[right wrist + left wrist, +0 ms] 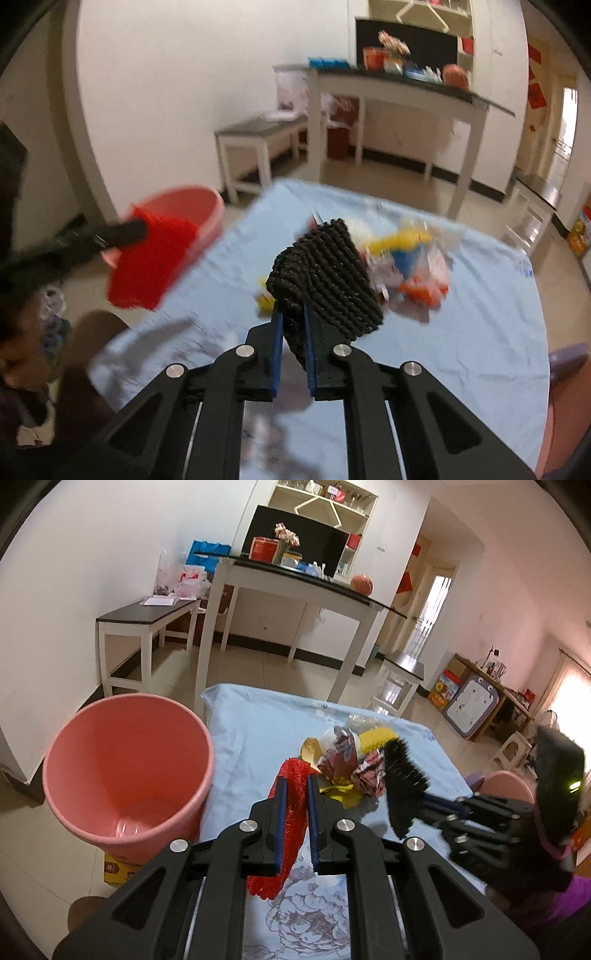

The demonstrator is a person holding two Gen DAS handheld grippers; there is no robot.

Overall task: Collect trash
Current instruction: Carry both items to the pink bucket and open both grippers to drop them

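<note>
My left gripper is shut on a red foam net and holds it above the light blue tablecloth, right of the pink bin. It also shows in the right wrist view, blurred, in front of the bin. My right gripper is shut on a black foam net, also seen in the left wrist view. A pile of trash with wrappers and yellow peel lies on the cloth; it also shows in the right wrist view.
The bin stands on a yellow box at the table's left edge. Behind stand a white table, a low bench and a small stool. A pink chair back is at the right edge.
</note>
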